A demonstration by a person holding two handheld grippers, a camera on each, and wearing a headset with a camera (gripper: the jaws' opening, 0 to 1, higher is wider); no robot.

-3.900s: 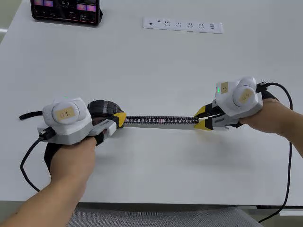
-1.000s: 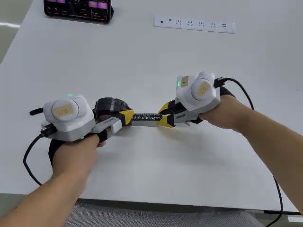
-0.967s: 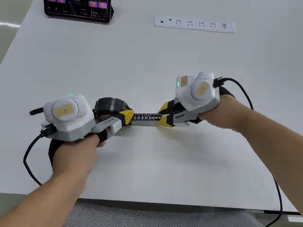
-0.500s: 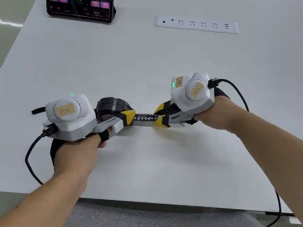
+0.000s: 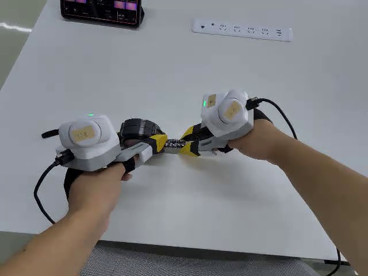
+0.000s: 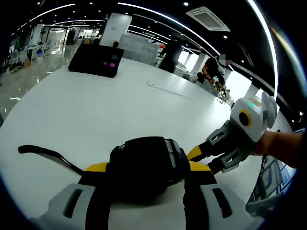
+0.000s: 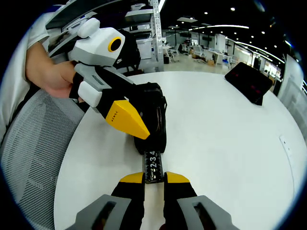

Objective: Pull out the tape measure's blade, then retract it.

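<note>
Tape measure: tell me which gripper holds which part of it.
The left gripper clamps the tape measure's black case by its sides; the right gripper pinches the blade near its tip.

- Tape measure's blade (image 7: pixel 153 167): white numerals 2, 3, 4 on black
- Tan stickers (image 5: pixel 84 133) atop left gripper (image 5: pixel 156 142) and right gripper (image 5: pixel 188 144): print too small to read

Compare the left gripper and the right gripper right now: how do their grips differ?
The left gripper is shut on the tape measure's black case; the right gripper is shut on the blade near its end. The left gripper's jaws stand wide apart around the bulky case; the right gripper's jaws are almost together on the thin blade. Both have yellow-tipped jaws and face each other closely over the white table.
</note>
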